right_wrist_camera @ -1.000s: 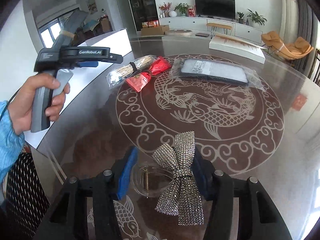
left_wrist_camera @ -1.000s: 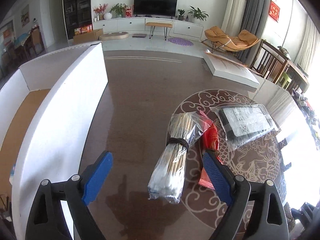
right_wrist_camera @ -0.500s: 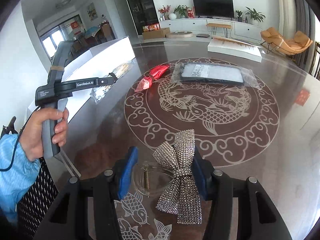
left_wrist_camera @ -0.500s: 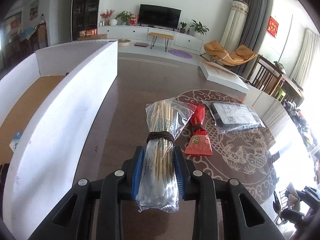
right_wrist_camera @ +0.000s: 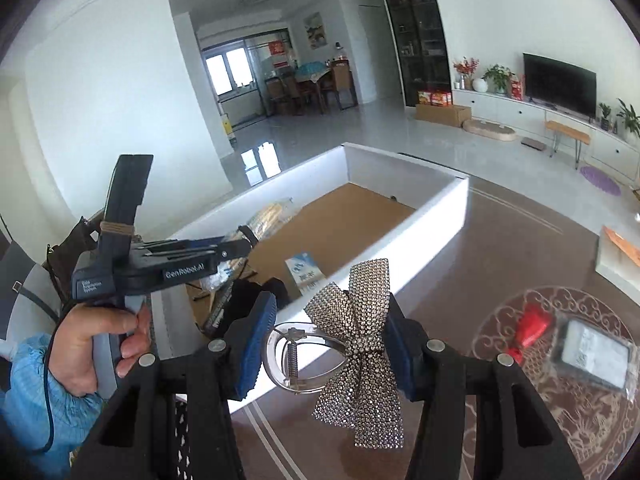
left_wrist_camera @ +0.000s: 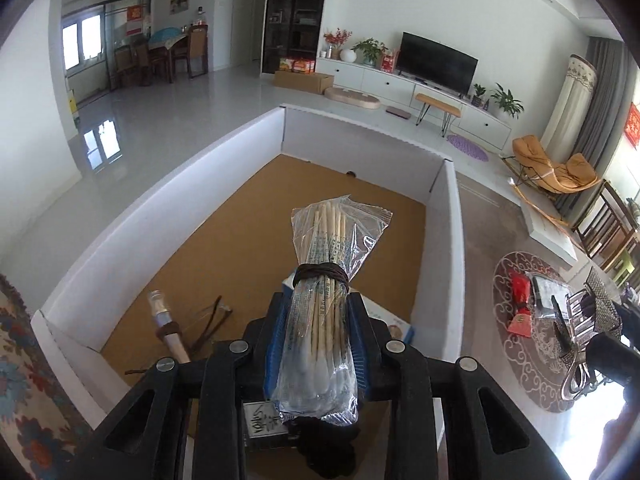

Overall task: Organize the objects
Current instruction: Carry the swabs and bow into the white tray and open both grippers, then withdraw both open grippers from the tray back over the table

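Organizing is at the carry-and-drop step. Largest is the shallow white-walled cardboard box with a brown floor [left_wrist_camera: 168,236], already holding a few small items. Above its floor the left gripper [left_wrist_camera: 318,344] pinches a clear bag of wooden cotton swabs bound with a dark band [left_wrist_camera: 320,300]. Just outside the box's near wall, the right gripper [right_wrist_camera: 324,344] clamps a rhinestone bow hair clip [right_wrist_camera: 356,344]. Next, I judge, each load needs lowering inside before the jaws spread.
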{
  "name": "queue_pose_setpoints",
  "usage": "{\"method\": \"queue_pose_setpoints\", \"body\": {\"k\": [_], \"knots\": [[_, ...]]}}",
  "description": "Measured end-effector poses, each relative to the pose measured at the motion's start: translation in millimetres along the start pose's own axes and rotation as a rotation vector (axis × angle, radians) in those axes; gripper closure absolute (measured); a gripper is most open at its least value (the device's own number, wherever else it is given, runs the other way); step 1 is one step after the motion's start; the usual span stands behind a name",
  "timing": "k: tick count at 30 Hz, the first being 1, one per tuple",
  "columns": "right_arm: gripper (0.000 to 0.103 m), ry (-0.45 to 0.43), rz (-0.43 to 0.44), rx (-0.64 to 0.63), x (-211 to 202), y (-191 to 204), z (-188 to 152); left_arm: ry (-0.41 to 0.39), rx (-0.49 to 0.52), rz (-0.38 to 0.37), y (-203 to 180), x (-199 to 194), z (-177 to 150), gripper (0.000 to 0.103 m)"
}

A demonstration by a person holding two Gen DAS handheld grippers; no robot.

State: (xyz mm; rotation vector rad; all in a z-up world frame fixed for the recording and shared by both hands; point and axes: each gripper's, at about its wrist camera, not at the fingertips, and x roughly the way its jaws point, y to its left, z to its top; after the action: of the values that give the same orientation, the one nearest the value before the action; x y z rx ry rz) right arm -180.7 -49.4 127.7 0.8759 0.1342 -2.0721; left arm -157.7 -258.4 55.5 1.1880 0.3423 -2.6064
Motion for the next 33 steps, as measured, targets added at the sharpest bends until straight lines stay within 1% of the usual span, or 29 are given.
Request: {"method": "queue_pose_setpoints", "body": {"k": [3,5,6,7,8,9,11,12,14,16,18,19,21,24,26,28,29,31,33], "knots": [[0.050,0.066,0.030,-0.022,56.7,24.4,26.9,0.061,-0.019,0.062,25.2,17.6,0.5,0.073],[0.049,0.122,0.036,-0.018,90.8,34.2,34.0,0.092,-0.033,0.105,35.1,24.2,-0.5,0.071],[0.049,0.166,0.039,-0.013,107.3,37.5,34.6,0.107,-0.036,0.126,37.2,27.0,-1.7,0.060],[0.044,0.206,0.042,-0.002,121.8,38.6,33.0,0.112,-0.040,0.140,38.6,28.4,-3.3,0.050],[0.041,0.220,0.038,0.011,130.3,38.6,30.8,0.099,-0.045,0.154,39.2,27.1,-5.8,0.029],[0.037,0.220,0.036,0.023,132.5,37.3,29.7,0.083,-0.038,0.184,38.8,25.8,-9.8,0.021],[0.035,0.200,0.044,0.036,124.3,34.2,27.0,0.041,-0.052,0.167,43.4,17.1,-17.2,0.019],[0.034,0.176,0.049,0.040,114.8,31.7,24.8,0.023,-0.069,0.156,43.8,11.8,-21.0,0.019],[0.025,0.110,0.033,0.032,89.0,26.4,18.1,-0.030,-0.101,0.141,39.9,-3.5,-28.6,0.019],[0.010,0.029,-0.023,0.017,56.8,16.5,3.9,-0.092,-0.118,0.108,24.7,-23.3,-36.0,0.019],[0.003,-0.028,-0.110,0.008,26.6,1.4,-18.9,-0.156,-0.122,0.044,3.6,-42.1,-45.6,0.019],[0.002,-0.039,-0.160,0.007,14.8,-8.9,-34.2,-0.183,-0.120,0.006,-9.6,-51.1,-51.3,0.018],[0.002,-0.012,-0.267,0.029,-2.9,-33.1,-64.5,-0.224,-0.096,-0.088,-40.0,-67.3,-63.4,0.014],[0.002,0.069,-0.420,0.108,-30.7,-82.4,-123.8,-0.249,0.002,-0.231,-93.9,-87.6,-86.2,0.011],[0.002,0.127,-0.507,0.165,-47.1,-111.7,-161.8,-0.236,0.091,-0.314,-131.6,-91.2,-100.2,0.010],[0.002,0.169,-0.567,0.229,-69.6,-136.8,-195.5,-0.196,0.177,-0.372,-165.7,-86.8,-117.8,0.005],[0.002,0.179,-0.588,0.258,-80.4,-147.2,-209.0,-0.172,0.209,-0.385,-180.2,-81.5,-127.3,0.004],[0.002,0.185,-0.626,0.301,-96.7,-159.8,-227.7,-0.121,0.264,-0.397,-204.4,-65.8,-145.8,0.004],[0.002,0.190,-0.642,0.330,-109.4,-162.8,-243.9,-0.061,0.306,-0.387,-221.0,-45.8,-162.1,0.004]]}}
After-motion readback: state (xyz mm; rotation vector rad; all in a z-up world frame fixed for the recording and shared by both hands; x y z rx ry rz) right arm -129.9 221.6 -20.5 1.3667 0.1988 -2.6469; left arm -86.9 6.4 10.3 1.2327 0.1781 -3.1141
